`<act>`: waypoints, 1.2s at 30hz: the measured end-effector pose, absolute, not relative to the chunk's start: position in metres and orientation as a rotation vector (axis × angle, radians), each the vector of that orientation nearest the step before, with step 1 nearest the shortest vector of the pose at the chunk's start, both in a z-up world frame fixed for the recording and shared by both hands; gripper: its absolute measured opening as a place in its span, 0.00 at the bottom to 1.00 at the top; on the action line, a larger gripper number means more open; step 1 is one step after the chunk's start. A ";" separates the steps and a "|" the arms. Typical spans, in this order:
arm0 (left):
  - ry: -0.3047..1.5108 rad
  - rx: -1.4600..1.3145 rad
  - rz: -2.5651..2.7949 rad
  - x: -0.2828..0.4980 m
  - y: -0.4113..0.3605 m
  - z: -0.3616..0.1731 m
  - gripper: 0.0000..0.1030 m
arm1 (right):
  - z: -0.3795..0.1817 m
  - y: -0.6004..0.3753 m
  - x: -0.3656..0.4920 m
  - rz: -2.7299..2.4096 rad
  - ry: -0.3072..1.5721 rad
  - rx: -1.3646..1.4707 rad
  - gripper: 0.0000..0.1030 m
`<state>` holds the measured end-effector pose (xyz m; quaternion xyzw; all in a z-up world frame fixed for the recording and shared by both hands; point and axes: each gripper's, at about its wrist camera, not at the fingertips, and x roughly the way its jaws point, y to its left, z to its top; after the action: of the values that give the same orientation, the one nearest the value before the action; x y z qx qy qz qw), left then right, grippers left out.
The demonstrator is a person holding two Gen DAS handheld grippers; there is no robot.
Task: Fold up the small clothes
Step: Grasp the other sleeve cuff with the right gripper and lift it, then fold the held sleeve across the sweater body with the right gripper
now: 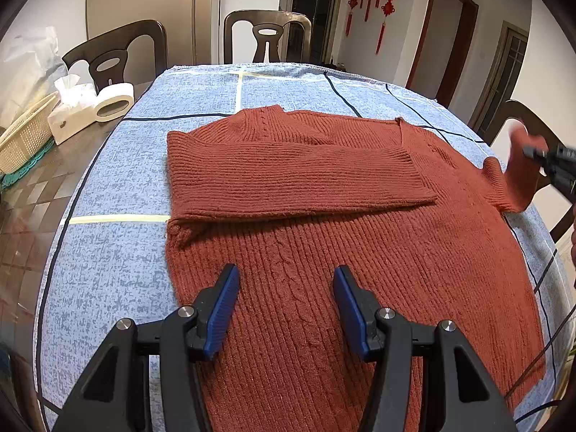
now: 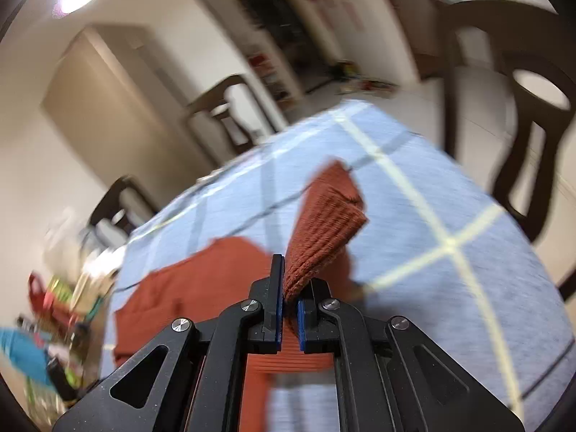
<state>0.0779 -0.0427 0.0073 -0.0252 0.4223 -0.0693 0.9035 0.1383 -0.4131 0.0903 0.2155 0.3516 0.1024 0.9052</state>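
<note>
Sweater (image 1: 324, 237) lies mid-frame on the blue tablecloth (image 1: 108, 252), one sleeve (image 1: 298, 176) already folded across; right gripper (image 2: 289, 302) pinches the other cuff (image 2: 324, 223), left gripper (image 1: 286, 309) hovers half-open, body unfolded.

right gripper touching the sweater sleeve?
Touching. The right wrist view shows the right gripper shut on the rust sweater sleeve cuff, its ribbed fabric pinched between the pads.

A table (image 1: 21, 194) is covered by a blue cloth (image 1: 118, 187) with dark and pale lines. A red-brown sweater (image 1: 324, 252) is spread flat on the cloth, with one sleeve folded across it. On the bare wood beside the cloth, a tissue box (image 1: 70, 115), a tape roll (image 1: 113, 102) and a basket (image 1: 21, 136) are seen.
</note>
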 end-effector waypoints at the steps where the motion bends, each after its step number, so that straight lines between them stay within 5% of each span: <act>1: 0.873 -0.052 -0.143 0.078 -0.043 0.008 0.56 | 0.093 -0.400 0.142 0.245 0.731 0.429 0.05; 10: 0.875 -0.146 -0.170 0.076 -0.028 0.025 0.56 | 0.041 -0.275 0.169 0.544 0.915 0.256 0.06; 16: 0.839 -0.168 -0.208 0.078 -0.023 0.051 0.56 | 0.028 -0.258 0.144 0.657 0.951 0.198 0.39; 28: 0.952 -0.142 -0.405 0.149 -0.099 0.034 0.55 | 0.034 -0.316 0.112 0.553 0.876 0.193 0.40; 30: 0.988 -0.147 -0.424 0.160 -0.108 0.023 0.49 | 0.029 -0.323 0.109 0.538 0.882 0.194 0.40; 34: 1.006 -0.132 -0.451 0.168 -0.118 0.017 0.08 | 0.015 -0.332 0.112 0.492 0.921 0.193 0.40; 36: 0.969 -0.150 -0.487 0.166 -0.118 0.028 0.06 | 0.015 -0.335 0.112 0.500 0.915 0.215 0.40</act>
<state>0.1664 -0.1178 0.0277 -0.0714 0.4609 -0.2315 0.8538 0.1118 -0.3351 0.0151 0.1023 0.4361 0.2382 0.8618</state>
